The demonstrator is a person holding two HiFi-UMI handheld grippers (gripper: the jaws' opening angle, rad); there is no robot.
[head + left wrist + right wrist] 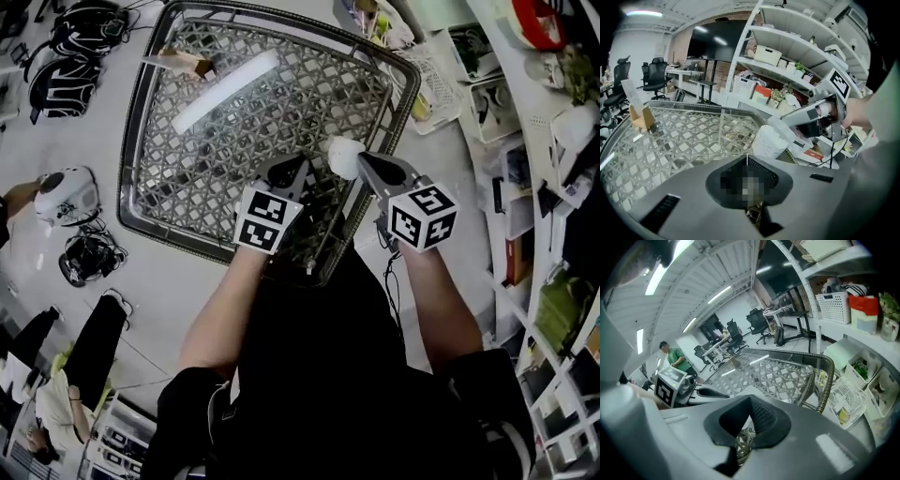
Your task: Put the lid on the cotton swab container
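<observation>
Beside the right gripper (366,165), the container (771,150) holds cotton swabs (767,135).

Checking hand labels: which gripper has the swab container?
The right gripper: the white container sits at its tip. The left gripper has no container at its tip.

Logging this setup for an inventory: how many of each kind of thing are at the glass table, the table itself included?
Grippers: 2 (left gripper, right gripper)
Cotton swab container: 1
Wooden card stand: 1
Glass table: 1
Total: 5
</observation>
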